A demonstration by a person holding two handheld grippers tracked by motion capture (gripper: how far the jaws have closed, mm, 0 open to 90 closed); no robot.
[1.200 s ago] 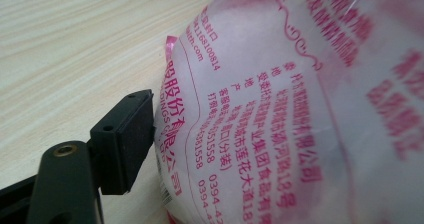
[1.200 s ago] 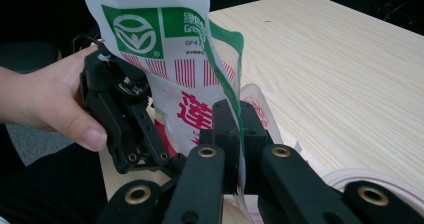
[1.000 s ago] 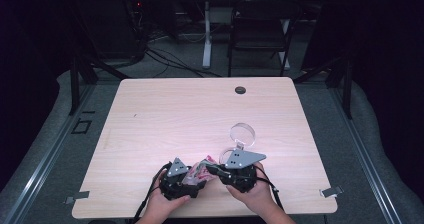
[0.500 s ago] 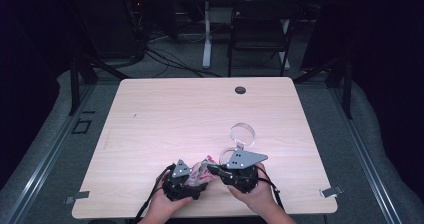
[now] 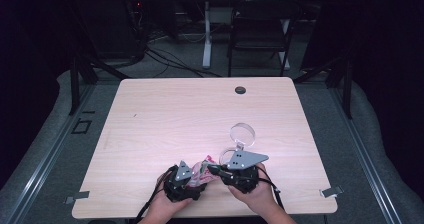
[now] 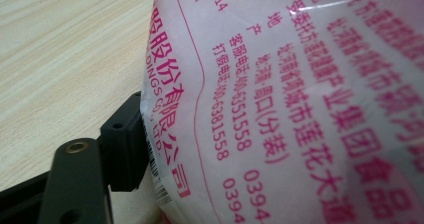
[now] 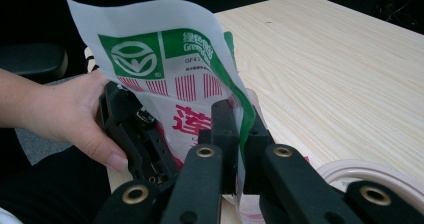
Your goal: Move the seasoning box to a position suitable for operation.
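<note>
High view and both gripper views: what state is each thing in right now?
Plastic bag: lifted at the table's near edge, gripped from both sides.
Right gripper: shut on the bag's edge.
Left gripper: pressed against the bag; one of its fingers touches the bag; grip unclear.
Clear round lid: lying flat on the table, untouched.
Chair: standing behind the table, empty.

A thin plastic bag, glossy and translucent white with pink and green print, catches the light in smooth, creased folds. The counter beneath is pale wood-grain laminate with a smooth, matt finish. The right tongs are matt black plastic fitted with brass-coloured metal rivets, as is the left tongs' jaw in the left gripper view. A clear, glossy plastic lid lies on the counter, and a grey matt plate tops the right tongs.
</note>
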